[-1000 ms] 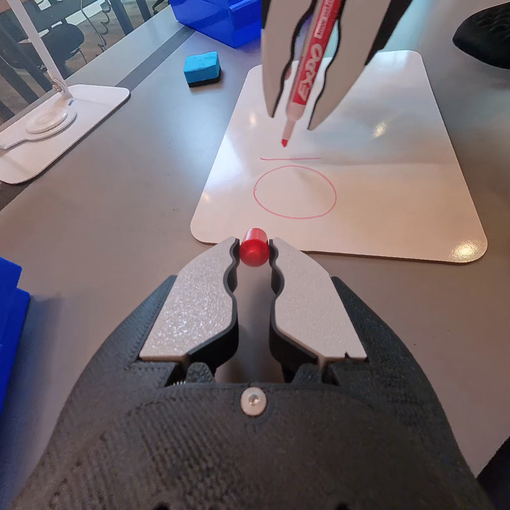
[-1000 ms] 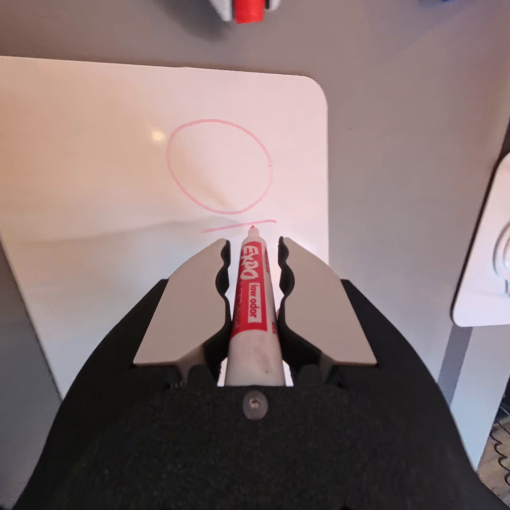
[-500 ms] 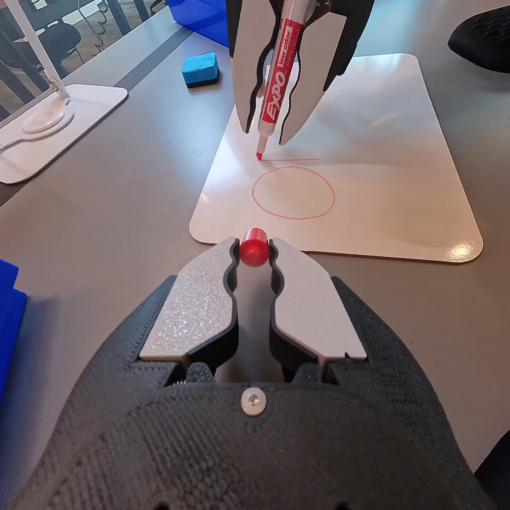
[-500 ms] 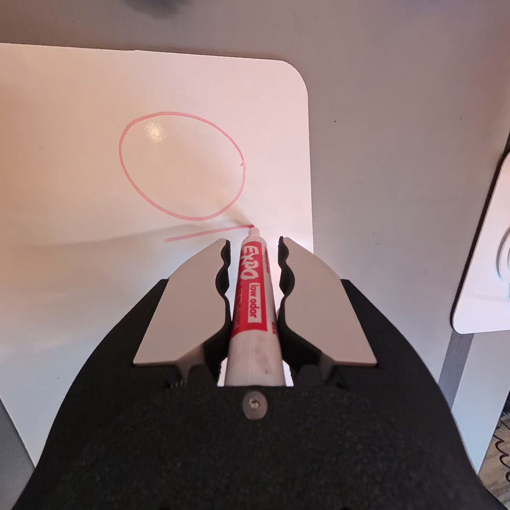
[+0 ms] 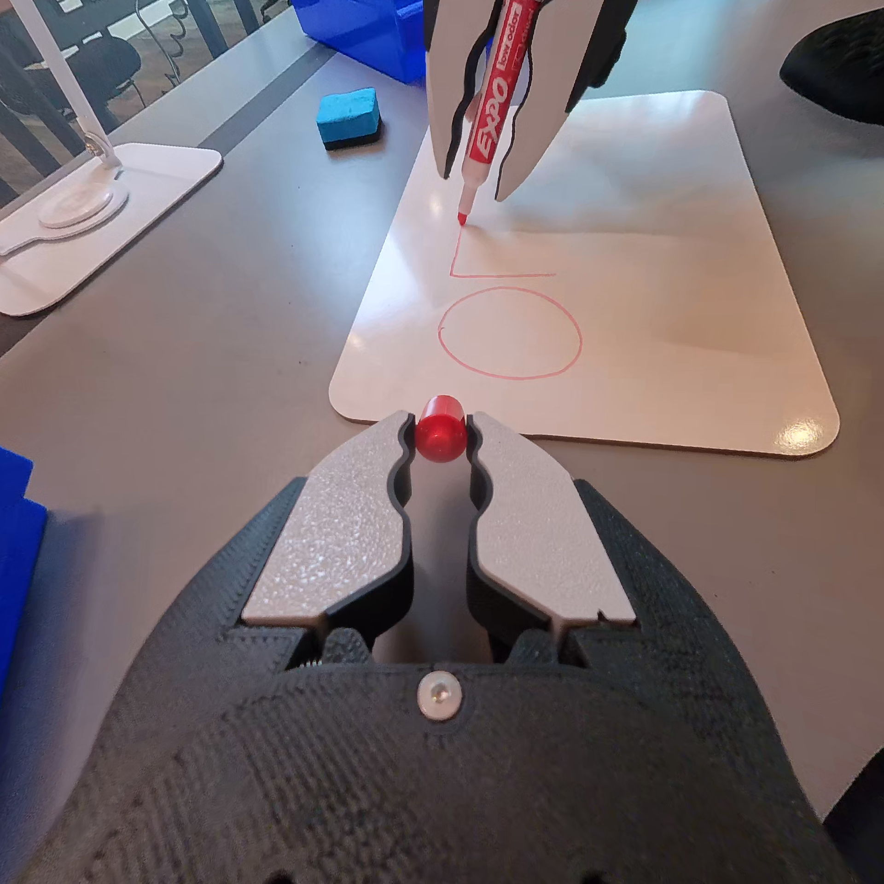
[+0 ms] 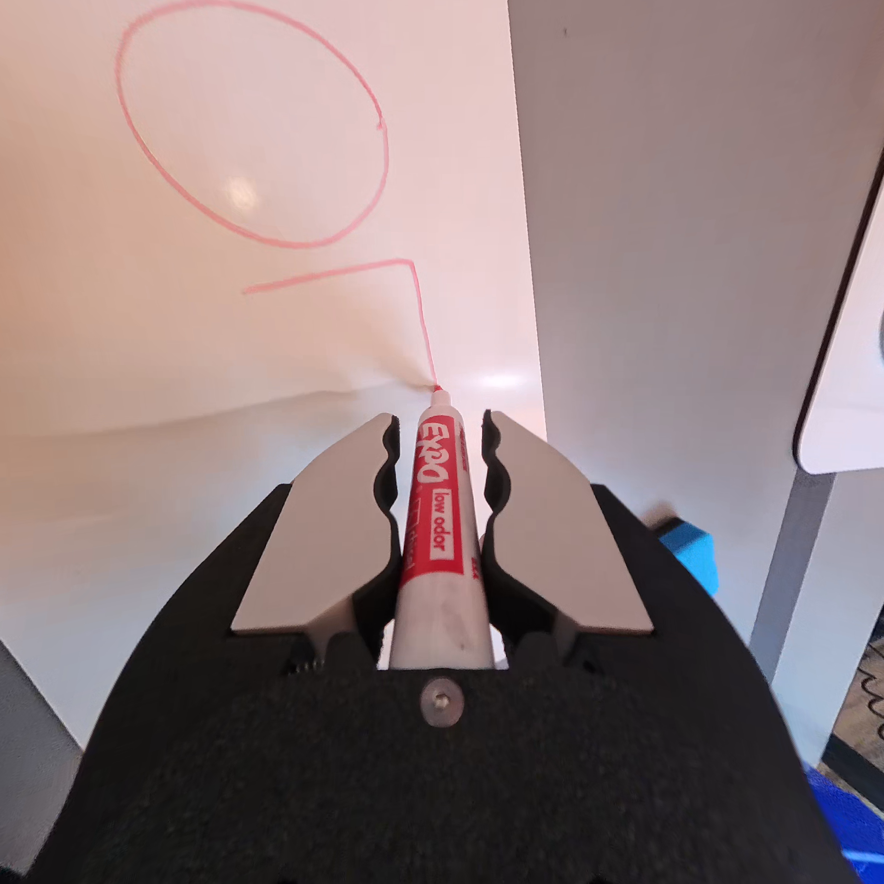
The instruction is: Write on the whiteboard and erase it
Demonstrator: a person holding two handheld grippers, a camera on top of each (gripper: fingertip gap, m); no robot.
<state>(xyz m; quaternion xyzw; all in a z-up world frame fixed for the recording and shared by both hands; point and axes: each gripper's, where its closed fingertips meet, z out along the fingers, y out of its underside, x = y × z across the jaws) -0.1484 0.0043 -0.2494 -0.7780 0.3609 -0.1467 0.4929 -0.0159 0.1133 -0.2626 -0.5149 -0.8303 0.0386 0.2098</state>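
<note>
Since a second ago, when only 1 short line lay beside the circle (image 5: 509, 333), we have carried the marker (image 6: 433, 516) to the end of that line, turned the corner and drawn a second stroke away from it, so the 2 strokes now form an L (image 5: 457, 272) on the whiteboard (image 5: 669, 239). We judge this to be the start of a box or similar figure, which means the writing half of the task is still running and the erasing has not begun; the blue eraser (image 5: 349, 117) lies untouched on the table (image 5: 191, 359), just off the board's far left corner. Our right gripper (image 6: 440, 421) holds the marker lengthwise between its fingers, gripped far back on the barrel where the fingers narrow, while the fingertips stand clear of it on both sides; the red nib pokes out past them and touches the board at the end of the fresh stroke, near the board's edge. Our left gripper (image 5: 440, 423) has stayed where it was, just short of the board's near edge, its fingers closed on the red cap (image 5: 440, 430), which sits right at their tips with both pads against it.
</note>
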